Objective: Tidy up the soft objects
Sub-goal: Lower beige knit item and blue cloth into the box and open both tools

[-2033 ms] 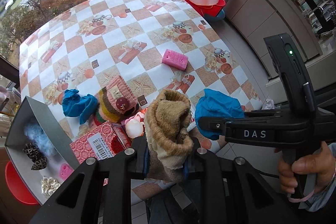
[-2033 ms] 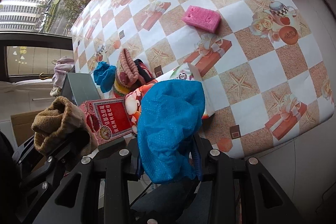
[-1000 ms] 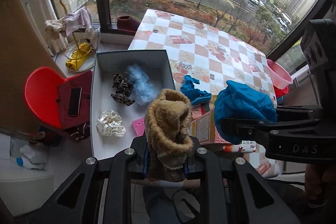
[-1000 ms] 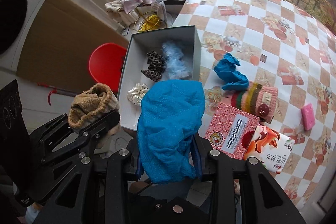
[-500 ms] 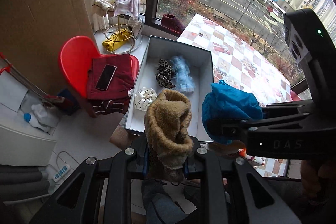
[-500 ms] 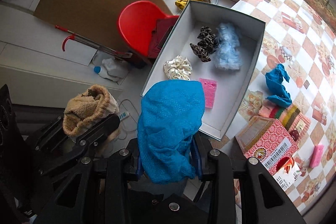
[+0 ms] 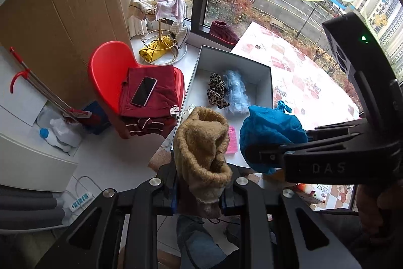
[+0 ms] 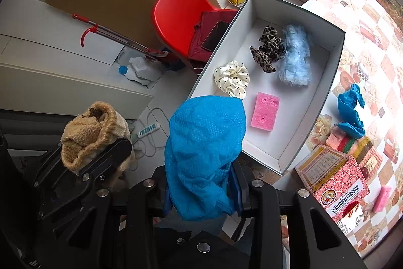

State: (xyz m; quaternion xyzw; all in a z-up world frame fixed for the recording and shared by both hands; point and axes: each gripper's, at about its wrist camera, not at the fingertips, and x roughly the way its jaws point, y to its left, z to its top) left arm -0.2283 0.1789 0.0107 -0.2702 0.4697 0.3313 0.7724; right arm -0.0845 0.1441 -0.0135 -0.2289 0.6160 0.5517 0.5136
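My left gripper (image 7: 200,193) is shut on a tan fuzzy sock (image 7: 201,143), also seen as the tan sock (image 8: 93,130) at the left of the right wrist view. My right gripper (image 8: 201,196) is shut on a blue net-like cloth (image 8: 205,143), the same blue cloth (image 7: 269,132) in the left wrist view. Both hang near the front end of a grey-and-white box (image 8: 335,62) at the table's edge. Inside lie a leopard scrunchie (image 8: 268,47), a pale blue fluffy piece (image 8: 294,59), a cream dotted scrunchie (image 8: 231,78) and a pink sponge (image 8: 265,111).
On the checked table (image 8: 377,42) lie another blue cloth (image 8: 350,110), a striped knit hat (image 8: 352,145), a red patterned carton (image 8: 335,180) and a second pink sponge (image 8: 382,198). A red chair (image 7: 108,69) with dark red clothes and a phone (image 7: 144,91) stands left of the box.
Both grippers have swung away from the table toward the box, which now lies wholly in view below them. Each still holds its cloth.
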